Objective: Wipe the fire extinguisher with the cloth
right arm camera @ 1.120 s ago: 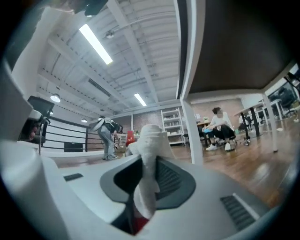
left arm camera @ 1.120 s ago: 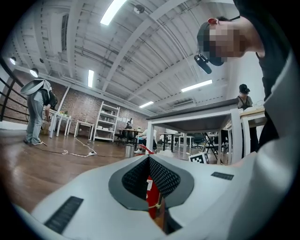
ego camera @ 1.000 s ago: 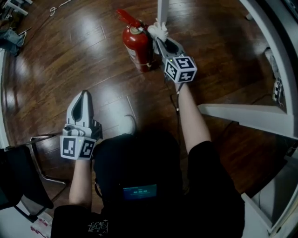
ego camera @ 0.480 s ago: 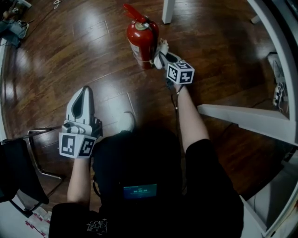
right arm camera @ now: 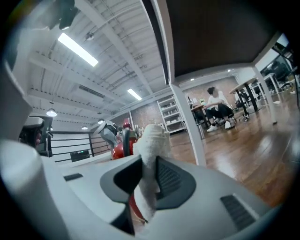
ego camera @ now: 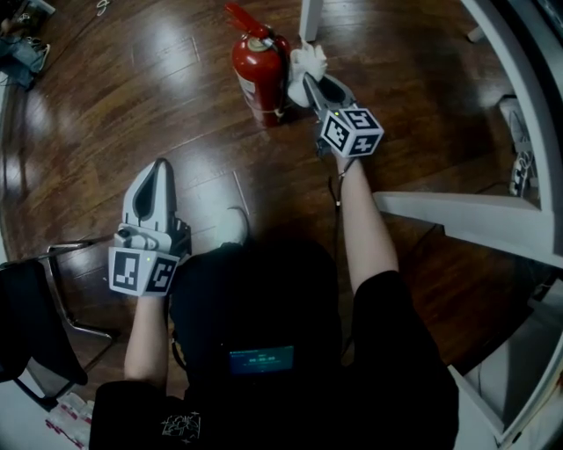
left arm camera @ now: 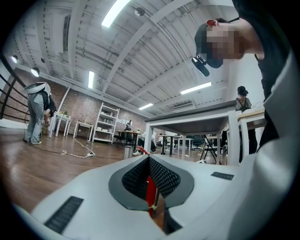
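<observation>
Dark wooden floor (ego camera: 158, 114) with upright red fire extinguisher (ego camera: 258, 79), white table leg (ego camera: 310, 19)

site: big open workshop hall with shared desks | above the jaws of left gripper (left arm camera: 150, 173): bare roof beams (left arm camera: 154, 28), long strip lights (left arm camera: 115, 11) | far beyond those jaws: brick wall (left arm camera: 79, 110), white shelf rack (left arm camera: 106, 123), white table (left arm camera: 197, 122) | right of the jaws of right gripper (right arm camera: 143, 173): seated person (right arm camera: 216, 107), dark wooden floor (right arm camera: 253, 145) | left of the left jaws: loose cable (left arm camera: 70, 153) on the floor

The floor (ego camera: 106, 132) is dark wood planking with a glossy finish and bright reflections. The fire extinguisher (ego camera: 258, 75) has a smooth, glossy red body. The cloth (ego camera: 308, 60) is white, rough-napped fabric. The left gripper (ego camera: 161, 167) and right gripper (ego camera: 306, 81) have matt pale-grey plastic shells; their pads (right arm camera: 171, 180) are dark and finely textured.
</observation>
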Action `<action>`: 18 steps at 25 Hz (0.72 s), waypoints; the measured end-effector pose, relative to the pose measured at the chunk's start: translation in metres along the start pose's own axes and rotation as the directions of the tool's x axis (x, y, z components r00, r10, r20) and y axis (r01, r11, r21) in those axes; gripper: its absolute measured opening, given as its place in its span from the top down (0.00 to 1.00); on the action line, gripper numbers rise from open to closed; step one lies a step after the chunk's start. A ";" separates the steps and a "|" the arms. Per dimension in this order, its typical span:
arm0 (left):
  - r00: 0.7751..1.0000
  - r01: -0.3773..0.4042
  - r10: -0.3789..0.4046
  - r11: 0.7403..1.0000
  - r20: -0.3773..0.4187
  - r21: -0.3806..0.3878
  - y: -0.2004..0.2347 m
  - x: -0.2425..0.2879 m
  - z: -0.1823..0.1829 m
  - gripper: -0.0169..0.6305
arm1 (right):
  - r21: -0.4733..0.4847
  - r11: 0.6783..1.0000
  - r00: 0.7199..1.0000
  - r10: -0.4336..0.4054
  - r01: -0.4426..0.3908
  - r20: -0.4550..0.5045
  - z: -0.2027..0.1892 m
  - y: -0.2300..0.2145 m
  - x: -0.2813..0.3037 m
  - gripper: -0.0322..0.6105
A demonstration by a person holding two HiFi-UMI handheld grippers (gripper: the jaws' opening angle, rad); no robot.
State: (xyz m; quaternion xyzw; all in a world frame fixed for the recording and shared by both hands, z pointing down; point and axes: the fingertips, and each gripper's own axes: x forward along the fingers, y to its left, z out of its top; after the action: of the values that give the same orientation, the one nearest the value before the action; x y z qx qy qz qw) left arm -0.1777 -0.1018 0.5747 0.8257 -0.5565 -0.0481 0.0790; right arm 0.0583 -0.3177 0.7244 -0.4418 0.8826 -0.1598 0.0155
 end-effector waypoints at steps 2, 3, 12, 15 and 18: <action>1.000 0.002 -0.002 1.000 0.000 0.001 -0.001 -0.001 0.000 0.97 | 0.007 1.000 0.997 0.001 -0.002 0.077 0.026 0.006 -0.010 0.80; 1.000 0.002 -0.002 1.000 0.001 0.002 -0.001 -0.002 0.001 0.97 | 0.012 1.000 0.993 0.006 -0.008 0.119 0.041 0.011 -0.016 0.80; 1.000 0.004 -0.004 1.000 0.001 -0.001 0.002 -0.007 -0.002 0.97 | -0.121 0.980 0.955 0.181 -0.156 0.236 0.097 0.103 -0.010 0.80; 1.000 -0.001 0.001 1.000 -0.005 0.005 0.005 -0.009 -0.003 0.97 | -0.130 0.971 0.962 0.220 -0.201 0.161 0.072 0.122 0.010 0.80; 1.000 -0.009 0.009 1.000 -0.007 -0.006 0.011 -0.012 -0.003 0.97 | -0.133 0.967 0.970 0.229 -0.217 0.082 0.047 0.131 0.025 0.80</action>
State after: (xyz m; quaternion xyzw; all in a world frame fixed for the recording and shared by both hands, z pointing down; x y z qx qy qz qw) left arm -0.1917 -0.0943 0.5792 0.8232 -0.5596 -0.0463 0.0836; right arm -0.0506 -0.2770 0.6438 -0.3469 0.9331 -0.0810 0.0487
